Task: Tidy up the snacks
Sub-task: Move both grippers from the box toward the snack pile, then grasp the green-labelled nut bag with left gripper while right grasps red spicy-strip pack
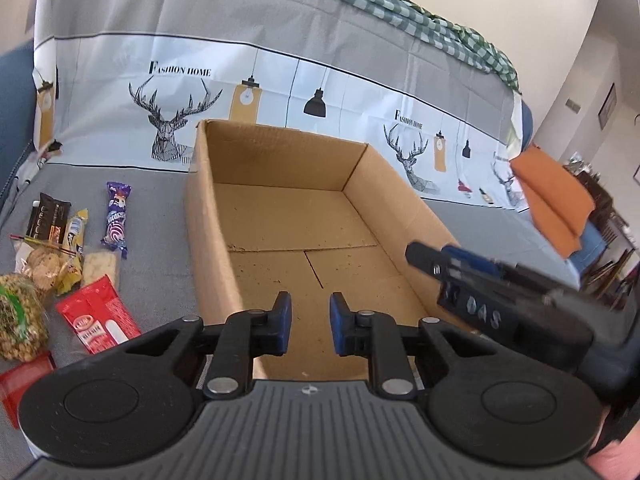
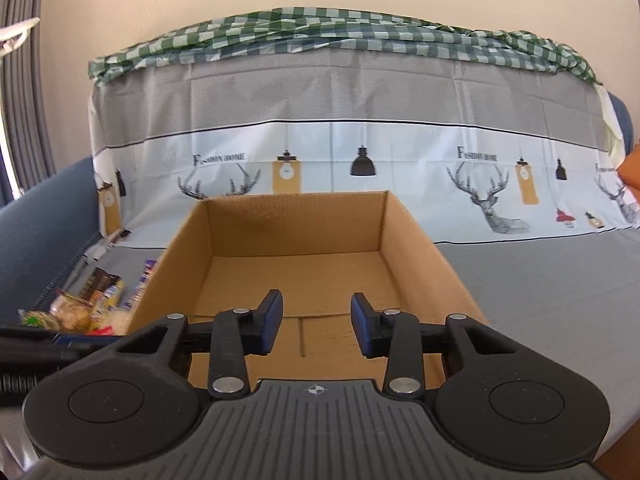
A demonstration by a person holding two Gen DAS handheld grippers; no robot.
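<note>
Holding both tools over the empty cardboard box point(image 1: 288, 216), the person has not yet picked up a snack. The left gripper point(image 1: 310, 322) has its blue pads drawn near each other with a narrow gap and nothing between them. The right gripper point(image 2: 316, 326) stands partly open, also grasping nothing. The box floor is bare in both wrist views.

The snacks lie in a loose cluster on the grey sofa cover, left of the box and apart from its wall: a red packet point(image 1: 98, 318), a purple-wrapped roll point(image 1: 117, 218), a dark brown bar point(image 1: 46, 216), a yellow-wrapped bar point(image 1: 76, 230), a clear bag of cookies point(image 1: 42, 266) and a bag of yellowish nuts point(image 1: 18, 326).

Procedure, as judged from this layout:
1. Use the left gripper for the cluster; it is the nearer tool.
2. Widen the jaws before approach; the present gap looks too narrow for any packet.
3. Start with the purple-wrapped roll, which lies clear of its neighbours.
4. Grip each wrapper across its short side, near the middle, to limit sagging.
5. Lift clear of the box wall before crossing over it.
6. Keep the right gripper clear of the left one's path.

Legible writing: the printed sofa cover point(image 1: 248, 68) reads "FASHION HOME" above a deer-head drawing. Lettering on the packets is too small to read.
</note>
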